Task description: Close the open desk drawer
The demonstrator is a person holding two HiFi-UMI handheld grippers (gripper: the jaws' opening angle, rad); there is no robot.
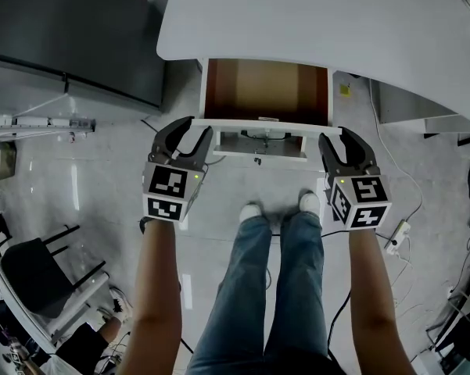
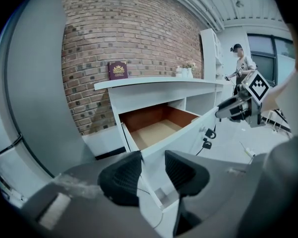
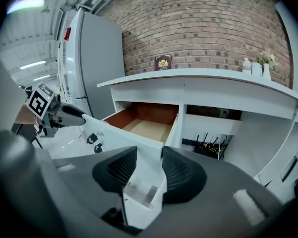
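The white desk (image 1: 313, 22) has one drawer (image 1: 266, 91) pulled out, brown inside, with a white front panel (image 1: 258, 125). My left gripper (image 1: 200, 125) is at the panel's left end and my right gripper (image 1: 334, 133) at its right end. In the left gripper view the jaws (image 2: 153, 170) stand partly apart, with the panel's corner (image 2: 158, 195) showing in the gap. The right gripper view shows the same: jaws (image 3: 149, 165) partly apart around the panel's other corner (image 3: 144, 192). I cannot tell whether any pad touches the panel.
Keys (image 1: 257, 160) hang from the drawer front. A tall grey cabinet (image 1: 70, 37) stands left of the desk. A black chair (image 1: 39, 268) is at the lower left; a power strip (image 1: 399, 233) and cables lie on the floor at the right. My legs (image 1: 274, 287) are below the drawer.
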